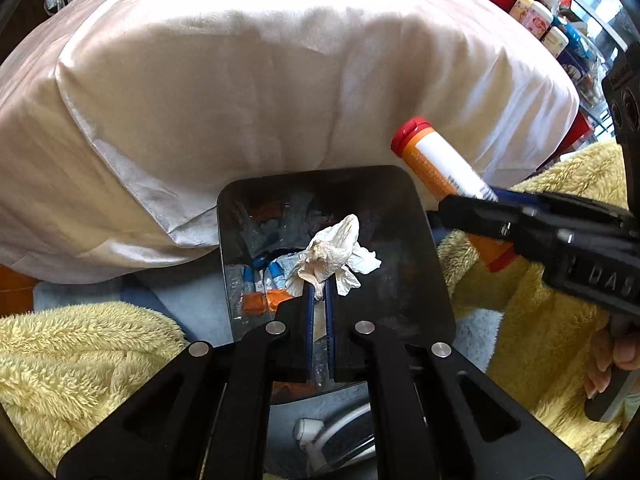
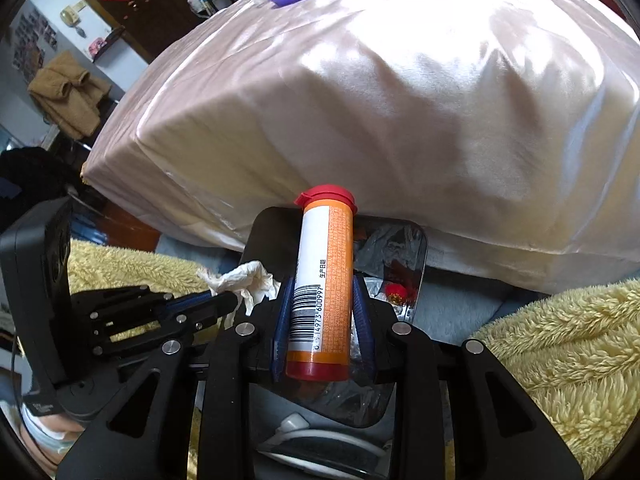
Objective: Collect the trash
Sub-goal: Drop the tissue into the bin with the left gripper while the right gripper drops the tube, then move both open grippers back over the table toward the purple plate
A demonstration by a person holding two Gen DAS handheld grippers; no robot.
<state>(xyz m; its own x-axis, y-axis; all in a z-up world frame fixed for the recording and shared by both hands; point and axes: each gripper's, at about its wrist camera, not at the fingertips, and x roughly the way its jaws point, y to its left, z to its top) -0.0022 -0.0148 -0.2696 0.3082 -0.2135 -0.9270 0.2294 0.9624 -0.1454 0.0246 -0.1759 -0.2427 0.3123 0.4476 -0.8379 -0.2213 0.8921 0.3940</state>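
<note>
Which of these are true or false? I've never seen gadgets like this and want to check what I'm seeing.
1. The left gripper pinches a crumpled tissue. True.
2. The right gripper is empty. False: it clamps an orange tube with a red cap.
3. The tissue hangs over the open black bin. True.
4. The bin holds nothing. False: wrappers already lie inside.
5. A yellow fluffy blanket lies on both sides of the bin. True.
</note>
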